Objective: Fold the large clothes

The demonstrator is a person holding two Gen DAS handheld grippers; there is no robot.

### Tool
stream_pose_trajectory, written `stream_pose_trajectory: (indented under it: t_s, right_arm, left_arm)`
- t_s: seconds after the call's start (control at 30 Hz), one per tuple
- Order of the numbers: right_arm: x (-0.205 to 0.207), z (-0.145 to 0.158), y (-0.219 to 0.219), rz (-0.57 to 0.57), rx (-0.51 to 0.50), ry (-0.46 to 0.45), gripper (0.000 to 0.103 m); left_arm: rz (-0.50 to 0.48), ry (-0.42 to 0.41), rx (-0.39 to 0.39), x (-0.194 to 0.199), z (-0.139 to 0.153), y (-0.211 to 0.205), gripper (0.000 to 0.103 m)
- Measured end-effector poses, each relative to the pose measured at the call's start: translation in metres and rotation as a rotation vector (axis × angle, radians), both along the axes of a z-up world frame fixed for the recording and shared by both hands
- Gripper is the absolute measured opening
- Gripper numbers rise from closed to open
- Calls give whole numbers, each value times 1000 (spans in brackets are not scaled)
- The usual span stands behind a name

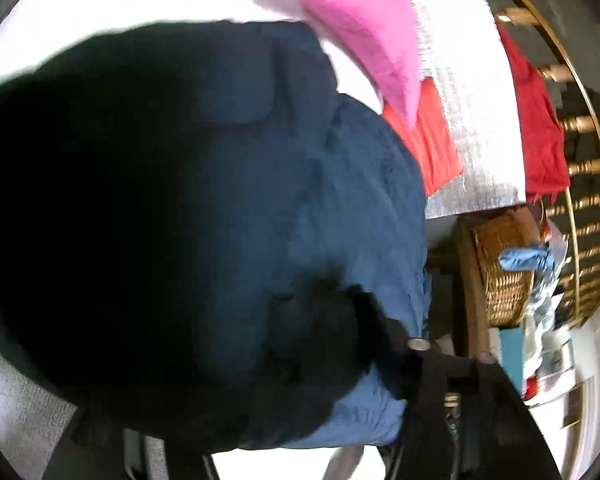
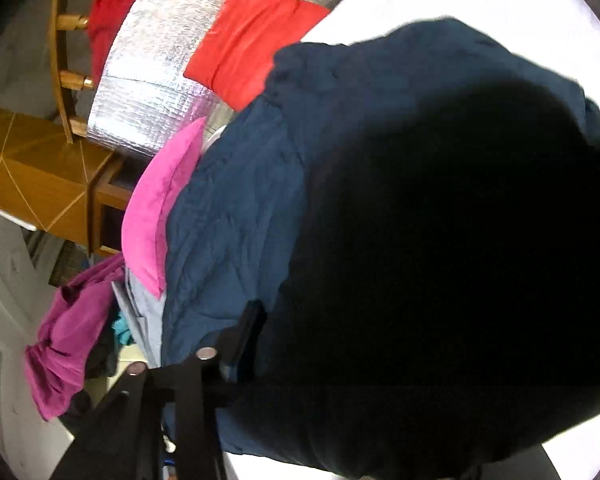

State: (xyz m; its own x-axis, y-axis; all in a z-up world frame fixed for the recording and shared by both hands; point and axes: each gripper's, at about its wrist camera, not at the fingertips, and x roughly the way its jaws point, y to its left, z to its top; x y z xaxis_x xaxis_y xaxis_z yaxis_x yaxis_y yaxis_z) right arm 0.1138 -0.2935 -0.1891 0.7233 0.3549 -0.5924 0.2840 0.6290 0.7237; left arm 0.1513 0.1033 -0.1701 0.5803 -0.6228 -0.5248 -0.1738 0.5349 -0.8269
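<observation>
A large dark blue garment [image 1: 340, 208] fills most of the left wrist view and hangs right in front of the lens; it also fills the right wrist view [image 2: 236, 216]. My left gripper [image 1: 364, 320] is buried in its cloth and looks shut on it; only one dark finger [image 1: 384, 320] shows. My right gripper [image 2: 260, 328] is likewise wrapped in the cloth, with one dark finger [image 2: 248, 328] pressed against the fabric. The lower part of the garment is in deep shadow.
A pink cloth [image 1: 360, 28] and a folded red cloth [image 1: 436, 140] lie on a silver foil-covered surface [image 1: 476, 120]. A dark red garment [image 1: 540, 128] hangs on wooden rails. A wicker basket [image 1: 500, 272] stands below. A magenta garment [image 2: 72, 344] hangs at left.
</observation>
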Motion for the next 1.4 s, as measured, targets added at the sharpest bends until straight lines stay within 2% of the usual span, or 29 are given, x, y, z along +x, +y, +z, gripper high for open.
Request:
stream_pose_trajectory:
  t_s: [0.07,0.13,0.3,0.47,0.57,0.6,0.67,0.7,0.83,0.9,1.0,1.07,1.13,1.2,1.23,1.27,1.3,1.4]
  right_arm:
    - [-3,12,5,10,-59,-20,36]
    - [-6,24,5,16,-75,-42,35]
    - [-25,39,9,43,-65,-73,35]
    - [-59,24,12,74,-39,-44,35]
    - [-66,9,17,85,-36,-15,35]
    - [-66,4,17,85,-47,-6,35]
    - [-64,-1,17,96,-74,-1,37]
    - [-64,-2,16,102,-78,10,38]
    - [-71,3,6,108,-40,71,63]
    - [-81,8,-2,122,-43,69,66]
    - [-101,15,-16,133,-55,81,66]
    - [-124,22,-31,150,-54,68,66]
    - [-143,34,-39,164,-82,37,66]
    - [-158,51,-45,155,-151,-14,65]
    - [-163,62,-45,146,-187,-51,60]
    - [-164,70,-44,147,-211,-85,52]
    - [-161,77,-41,151,-226,-105,49]
    - [-142,87,-29,167,-248,-127,47]
  left_arm:
    - [-12,-37,39,-1,11,2,43]
    - [-21,-60,46,-6,21,5,38]
    - [-33,-66,77,-15,37,12,35]
    - [-26,-17,116,-43,39,17,35]
    - [-18,16,161,-50,30,17,35]
    - [-19,32,169,-47,25,16,40]
    - [-21,74,185,-42,14,15,57]
    - [-17,96,190,-39,8,17,70]
    - [-40,94,158,-49,5,27,70]
    - [-39,108,155,-55,7,36,71]
    - [10,134,148,-71,12,54,74]
    - [56,127,172,-87,18,69,74]
    - [104,118,226,-100,25,81,74]
    - [166,81,328,-111,36,91,74]
    - [188,67,367,-113,41,93,74]
    - [215,47,423,-114,48,92,74]
    - [230,22,469,-115,54,90,74]
    - [217,-64,612,-106,66,67,76]
